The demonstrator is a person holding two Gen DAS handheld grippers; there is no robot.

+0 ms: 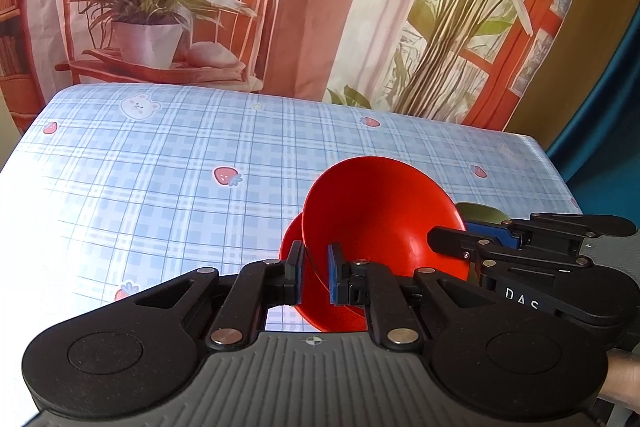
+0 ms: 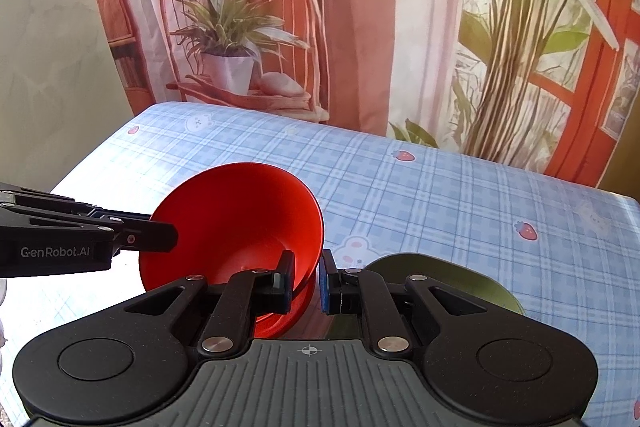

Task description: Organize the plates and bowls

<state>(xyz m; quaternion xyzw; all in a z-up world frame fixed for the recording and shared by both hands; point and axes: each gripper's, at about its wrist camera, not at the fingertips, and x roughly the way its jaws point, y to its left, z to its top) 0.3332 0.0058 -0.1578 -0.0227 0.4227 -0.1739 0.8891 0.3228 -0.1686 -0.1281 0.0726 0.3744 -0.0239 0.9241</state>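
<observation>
A red bowl [image 1: 380, 211] hangs tilted over the table, held by both grippers at opposite sides of its rim. In the left wrist view my left gripper [image 1: 315, 270] is shut on the near rim, and the right gripper [image 1: 435, 237] comes in from the right onto the far rim. In the right wrist view my right gripper [image 2: 307, 277] is shut on the red bowl [image 2: 240, 223], with the left gripper [image 2: 173, 235] reaching its left rim. A dark green dish [image 2: 440, 277] lies on the cloth just right of the bowl, partly hidden by the right gripper; the green dish [image 1: 482, 213] peeks out behind the bowl.
The table [image 1: 180, 167] wears a blue checked cloth with strawberries and bears. Behind its far edge hangs a printed backdrop [image 1: 320, 7] of a chair and plants. The table's right edge [image 1: 556, 167] drops to a teal surface.
</observation>
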